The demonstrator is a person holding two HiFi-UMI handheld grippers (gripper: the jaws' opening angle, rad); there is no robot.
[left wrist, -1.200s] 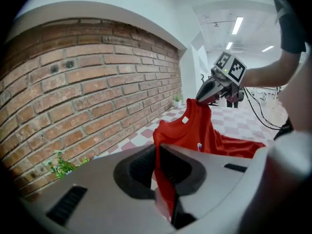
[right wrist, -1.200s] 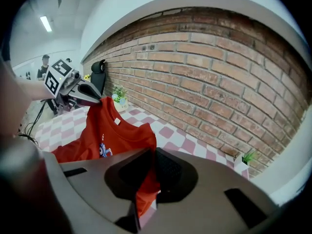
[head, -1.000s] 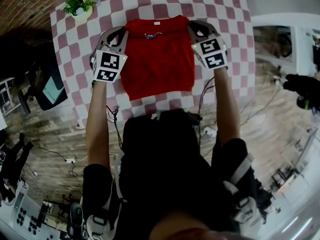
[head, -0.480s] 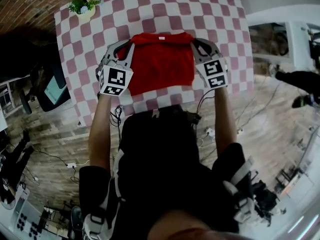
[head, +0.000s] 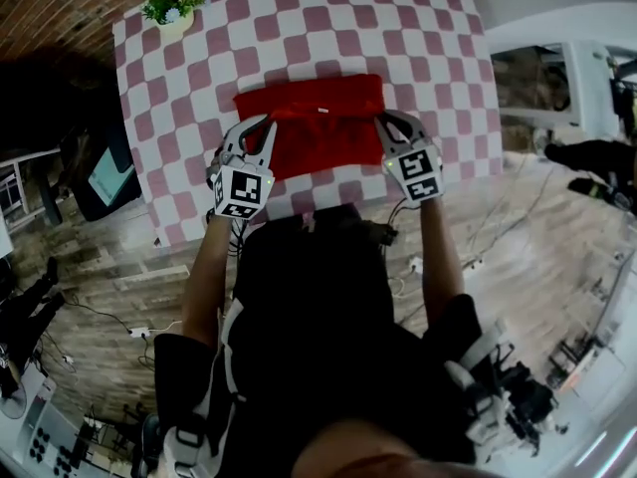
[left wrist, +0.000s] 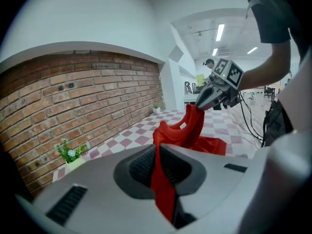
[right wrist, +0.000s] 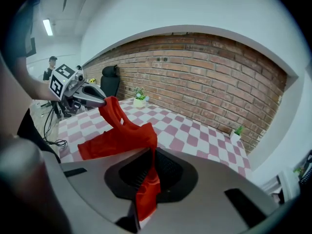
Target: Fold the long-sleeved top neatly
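A potted plant [head: 167, 10] stands on the table's [head: 299, 28] far left corner.

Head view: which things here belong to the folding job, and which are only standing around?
In the job: red top; left hand-held gripper and right hand-held gripper, each shut on the top's edge; checked table under it.
Standing around: potted plant; black chair.

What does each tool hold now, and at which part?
Both grip the red top: the left tool pinches the left end of its near edge, the right tool the right end.
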